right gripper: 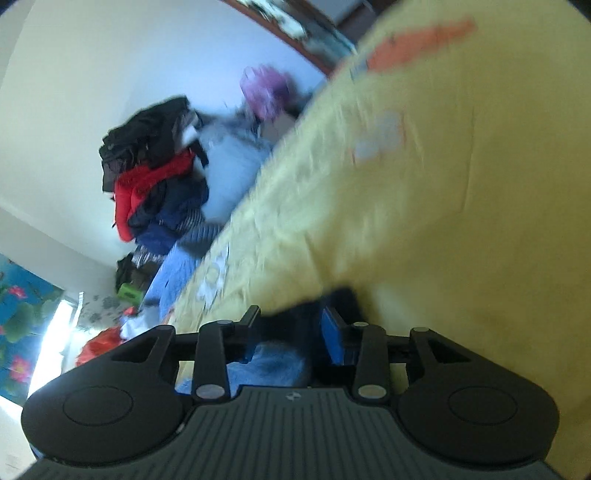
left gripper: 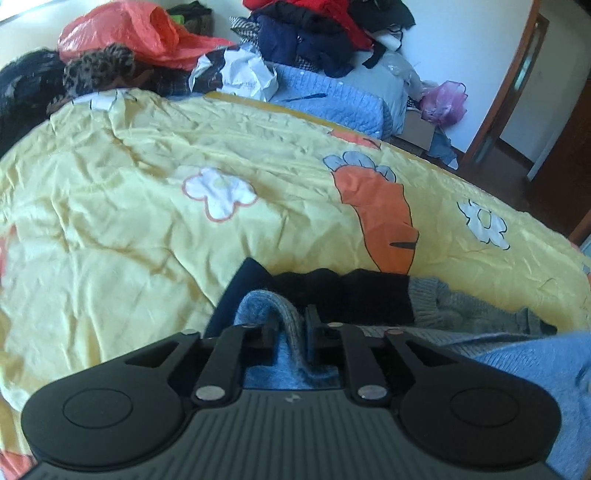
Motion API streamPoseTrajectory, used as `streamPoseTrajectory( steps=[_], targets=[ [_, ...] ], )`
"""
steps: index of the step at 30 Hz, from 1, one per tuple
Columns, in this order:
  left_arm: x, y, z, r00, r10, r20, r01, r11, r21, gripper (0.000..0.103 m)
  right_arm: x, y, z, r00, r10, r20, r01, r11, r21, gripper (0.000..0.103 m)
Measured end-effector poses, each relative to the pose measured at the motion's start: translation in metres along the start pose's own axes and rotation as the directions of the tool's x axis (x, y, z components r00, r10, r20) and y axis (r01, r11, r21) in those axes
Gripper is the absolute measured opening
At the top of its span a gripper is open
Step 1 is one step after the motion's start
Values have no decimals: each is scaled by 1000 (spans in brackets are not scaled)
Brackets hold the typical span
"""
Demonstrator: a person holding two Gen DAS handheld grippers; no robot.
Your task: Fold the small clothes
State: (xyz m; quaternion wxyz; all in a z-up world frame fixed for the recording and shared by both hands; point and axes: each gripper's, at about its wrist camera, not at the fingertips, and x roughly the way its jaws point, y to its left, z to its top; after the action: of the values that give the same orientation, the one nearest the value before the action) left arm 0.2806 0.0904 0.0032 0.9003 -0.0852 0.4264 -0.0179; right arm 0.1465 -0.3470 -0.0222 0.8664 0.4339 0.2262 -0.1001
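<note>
A blue-grey knit sweater (left gripper: pixel 517 354) lies at the near edge of the yellow carrot-print bedspread (left gripper: pixel 147 240), with a dark navy garment (left gripper: pixel 332 291) just beyond it. My left gripper (left gripper: pixel 291 325) points down at them. A raised fold of the knit stands between its slightly parted fingers, and the pads do not clearly press it. In the blurred right wrist view my right gripper (right gripper: pixel 291 325) is open and rolled sideways. Dark cloth (right gripper: pixel 299 314) sits between its fingers, blue knit (right gripper: pixel 273 362) lies beneath, and one blue pad (right gripper: pixel 334 332) shows bare.
At the bed's far side are a pile of dark and red clothes (left gripper: pixel 314 33), a red plastic bag (left gripper: pixel 129 33), crumpled white paper (left gripper: pixel 247 74) and a blue quilted cover (left gripper: pixel 332 96). A purple bag (left gripper: pixel 443 98) sits near the door frame (left gripper: pixel 517 92).
</note>
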Motion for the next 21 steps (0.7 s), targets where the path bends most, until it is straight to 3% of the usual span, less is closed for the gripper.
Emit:
streamPoseTrajectory(
  steps=[1,3,4,5,7,9,13,14,16,19,21],
  targets=[
    [-1,2,2,1000,0,-2,0,1000,-3,27,-10,8,0,998,-8,55,11,998,-63,49],
    [-4,7,9,1000,-4,4,4,999,-35,50,-19,25,-4,996,52,74,-37,981,-190,49],
    [-6,9,13,1000,6,21,-5,999,-51,76,-20,35,-7,994,102,37,-89,963,-254,50],
    [-10,11,17,998,21,54,-17,998,-68,88,-18,46,-12,989,143,-25,-144,937,-317,51],
    [-18,13,20,995,25,99,-18,998,-65,88,-7,64,-26,977,155,-147,-203,894,-400,56],
    [-22,11,21,994,25,105,-22,999,-35,88,11,72,-40,978,79,-194,-159,884,-439,55],
    [-27,-1,13,991,66,118,-79,991,105,88,46,55,-45,979,-141,-149,64,898,-435,55],
    [-25,-5,10,990,76,119,-92,986,140,88,49,50,-45,977,-175,-125,107,899,-424,55],
    [-18,-13,4,989,97,108,-119,969,218,88,42,43,-47,983,-160,-93,107,900,-422,55],
    [2,-18,-5,981,182,71,-194,942,272,88,33,58,-63,986,-148,-71,87,837,-541,61],
    [7,-12,-10,984,174,48,-181,952,247,88,30,68,-74,986,-157,-65,81,772,-630,70]
  ],
)
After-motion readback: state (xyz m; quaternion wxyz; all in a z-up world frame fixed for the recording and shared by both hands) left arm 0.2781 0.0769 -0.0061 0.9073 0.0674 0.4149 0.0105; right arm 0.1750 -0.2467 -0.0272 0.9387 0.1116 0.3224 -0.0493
